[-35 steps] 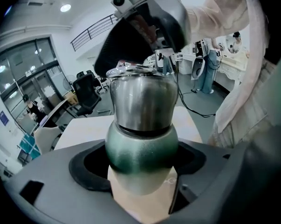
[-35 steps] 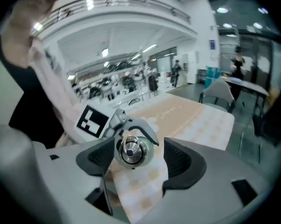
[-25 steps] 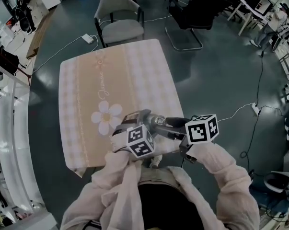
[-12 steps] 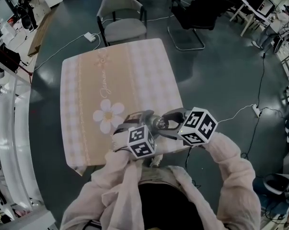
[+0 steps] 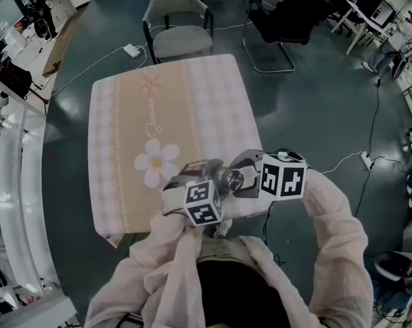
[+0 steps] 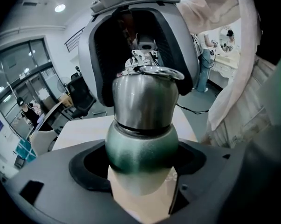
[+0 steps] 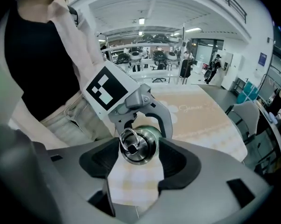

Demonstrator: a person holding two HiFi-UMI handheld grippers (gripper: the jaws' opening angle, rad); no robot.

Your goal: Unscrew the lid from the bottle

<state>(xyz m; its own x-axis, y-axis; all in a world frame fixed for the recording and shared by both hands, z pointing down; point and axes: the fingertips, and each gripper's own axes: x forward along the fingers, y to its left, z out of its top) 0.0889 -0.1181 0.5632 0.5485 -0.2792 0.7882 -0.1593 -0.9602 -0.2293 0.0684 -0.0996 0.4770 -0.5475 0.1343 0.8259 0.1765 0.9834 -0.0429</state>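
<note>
A green metal bottle (image 6: 140,155) with a steel ring-topped lid (image 7: 136,146) is held above the table's near edge. My left gripper (image 6: 141,174) is shut on the green body, and its jaws touch both sides. My right gripper (image 7: 138,161) comes in from the right in the head view, with the lid (image 5: 231,179) between its jaws and touching both. Those jaws closed in on the lid and have just eased open slightly. The left gripper (image 5: 211,176) hides most of the bottle's body in the head view.
The table (image 5: 165,108) wears a beige checked cloth with a white flower (image 5: 156,162). A grey chair (image 5: 178,22) and a black chair (image 5: 287,12) stand beyond it. Cables and a power strip (image 5: 131,50) lie on the floor.
My right gripper has rolled about its own axis, so its marker cube shows another face, and it has moved left onto the lid. The left gripper and bottle have stayed put.
</note>
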